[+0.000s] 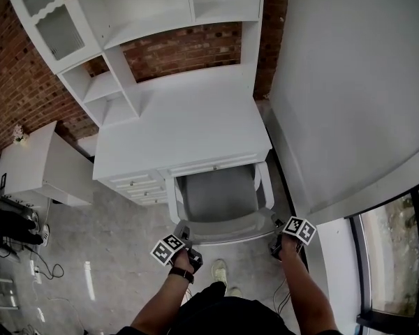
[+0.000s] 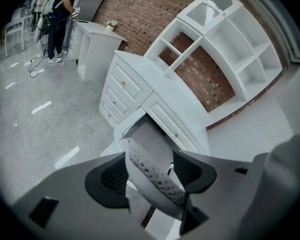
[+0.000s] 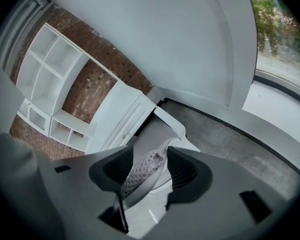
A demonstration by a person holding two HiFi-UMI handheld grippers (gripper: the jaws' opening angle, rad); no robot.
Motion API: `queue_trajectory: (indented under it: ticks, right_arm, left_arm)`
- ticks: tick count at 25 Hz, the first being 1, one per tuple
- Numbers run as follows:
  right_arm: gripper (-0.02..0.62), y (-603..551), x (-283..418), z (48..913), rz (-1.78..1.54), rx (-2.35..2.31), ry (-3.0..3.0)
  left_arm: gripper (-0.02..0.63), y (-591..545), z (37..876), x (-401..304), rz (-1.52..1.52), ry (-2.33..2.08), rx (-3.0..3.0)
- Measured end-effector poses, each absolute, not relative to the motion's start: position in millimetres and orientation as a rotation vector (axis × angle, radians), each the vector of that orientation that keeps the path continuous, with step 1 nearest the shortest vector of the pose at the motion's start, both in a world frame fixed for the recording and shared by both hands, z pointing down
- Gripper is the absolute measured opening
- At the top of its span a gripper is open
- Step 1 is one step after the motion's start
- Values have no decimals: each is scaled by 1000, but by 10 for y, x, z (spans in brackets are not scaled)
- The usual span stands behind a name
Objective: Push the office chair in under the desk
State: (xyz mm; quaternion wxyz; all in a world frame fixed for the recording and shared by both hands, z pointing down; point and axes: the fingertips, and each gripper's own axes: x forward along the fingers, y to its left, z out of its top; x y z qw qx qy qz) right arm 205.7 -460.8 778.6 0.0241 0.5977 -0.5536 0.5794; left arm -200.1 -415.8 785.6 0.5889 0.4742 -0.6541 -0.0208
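- Under desk (image 1: 181,128) edge: office chair (image 1: 216,197) seat mostly tucked; backrest (image 1: 227,230) outside.
- Left gripper (image 2: 149,176), right gripper (image 3: 149,171): jaws spread, straddling backrest rim.
- Wall (image 1: 349,82) close right; floor (image 1: 119,257) open left.

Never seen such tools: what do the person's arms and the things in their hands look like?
The left hand-held gripper and right hand-held gripper each have a grey body, black ribbed pads and a cube of black-and-white square markers. Forearms are bare, with a black wristband on the left wrist.
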Motion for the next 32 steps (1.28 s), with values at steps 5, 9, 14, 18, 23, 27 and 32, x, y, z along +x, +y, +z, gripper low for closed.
queue_trajectory:
  ticks: [5,9,14,18,23,27,32]
  right_arm:
    - [207,-4583,2061,7764,1784,1840,-1759]
    - [212,-4525,2101,7695,1760,1865,-1758]
    - [216,-4406,2103,7565,1764,1893,-1787]
    - [216,-4250,2118,7446,1778,1907,-1811]
    - [215,-3981,2075,7338,1748,1857,-1864]
    - [177,-3833,2004,7116,1699,1806,-1982]
    - [68,-3714,1887,6686,1640,1734,-2200]
  left_arm:
    - [278,-4151,7847,-1971,-21,-1497,1150]
    - [279,-4113,7805,-1954,7,-1473,1154]
    - [279,-3988,7643,-1962,-21,-1458,1161]
    - [279,-3829,7510,-1986,-84,-1455,1159]
    - [278,-3612,7325,-1954,-151,-1442,1170]
    - [263,-3492,7152,-1846,-179,-1417,1219]
    - [125,-3430,6831,-1664,-179,-1389,1365]
